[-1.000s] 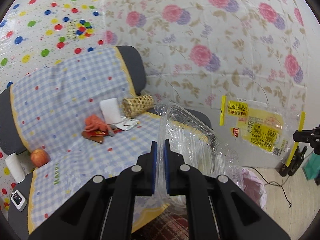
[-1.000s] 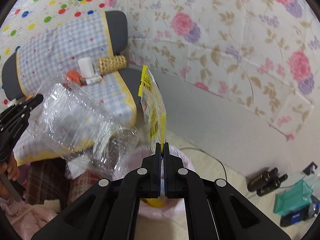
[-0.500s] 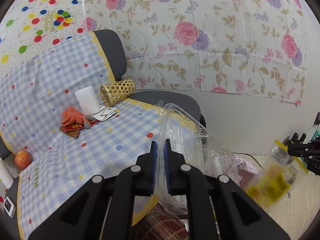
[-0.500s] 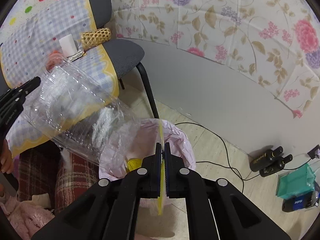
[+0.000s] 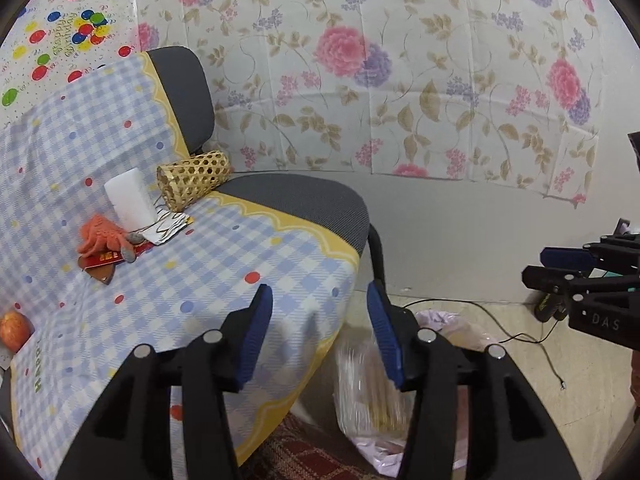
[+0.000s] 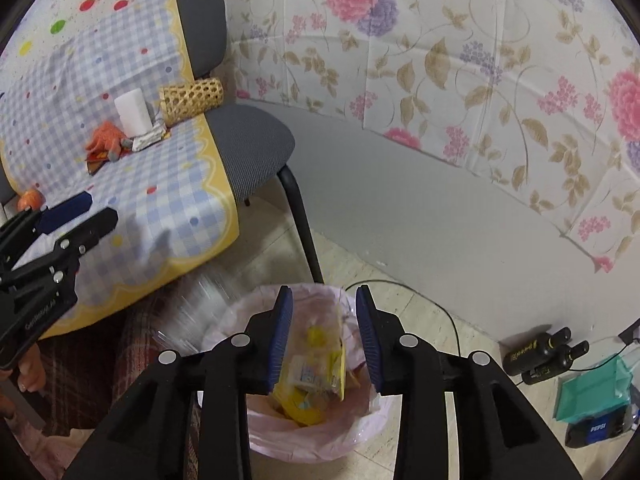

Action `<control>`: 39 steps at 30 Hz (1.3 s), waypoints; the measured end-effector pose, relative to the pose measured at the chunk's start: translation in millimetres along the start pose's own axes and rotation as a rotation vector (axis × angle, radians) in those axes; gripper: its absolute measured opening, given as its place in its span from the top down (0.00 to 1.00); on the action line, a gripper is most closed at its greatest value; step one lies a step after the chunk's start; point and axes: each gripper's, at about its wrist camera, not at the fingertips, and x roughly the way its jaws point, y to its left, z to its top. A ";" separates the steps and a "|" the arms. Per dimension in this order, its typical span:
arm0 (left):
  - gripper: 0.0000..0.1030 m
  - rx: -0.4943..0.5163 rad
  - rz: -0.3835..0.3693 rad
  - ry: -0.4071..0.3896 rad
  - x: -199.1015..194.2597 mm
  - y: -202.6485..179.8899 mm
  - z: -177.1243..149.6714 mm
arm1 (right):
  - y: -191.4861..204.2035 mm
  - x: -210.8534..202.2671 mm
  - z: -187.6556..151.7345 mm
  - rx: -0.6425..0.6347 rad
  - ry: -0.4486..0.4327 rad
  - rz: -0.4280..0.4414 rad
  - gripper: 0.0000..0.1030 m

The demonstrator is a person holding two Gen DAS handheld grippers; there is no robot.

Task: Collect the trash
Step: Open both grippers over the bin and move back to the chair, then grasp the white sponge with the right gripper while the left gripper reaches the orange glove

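Observation:
My left gripper (image 5: 320, 330) is open and empty above the edge of the chair seat; a blurred clear plastic container (image 5: 366, 384) is below it, over the pink-lined trash bin (image 5: 448, 322). My right gripper (image 6: 323, 334) is open above the same bin (image 6: 320, 436); the yellow wrapper (image 6: 320, 376) lies inside the bin between the fingers. The clear container shows as a blur (image 6: 204, 304) at the bin's left rim. The left gripper also shows in the right wrist view (image 6: 76, 210), and the right gripper in the left wrist view (image 5: 560, 268).
A grey chair (image 5: 296, 204) with a checked cloth (image 5: 200, 280) holds a wicker cup (image 5: 192, 178), a white block (image 5: 130, 198), an orange toy (image 5: 102, 234), a crumpled wrapper (image 5: 166, 230) and an apple (image 5: 14, 330). A cable (image 6: 400, 284), dark bottles (image 6: 540, 354) and a teal box (image 6: 592, 392) are on the floor.
Both grippers have opened. The clear container has left the left gripper and is falling towards the bin. The yellow wrapper has dropped from the right gripper into the bin.

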 end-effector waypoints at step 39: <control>0.24 -0.416 0.474 -0.009 -39.3 265.1 -6.6 | 170.0 59.5 159.1 -0.177 -0.218 0.301 0.35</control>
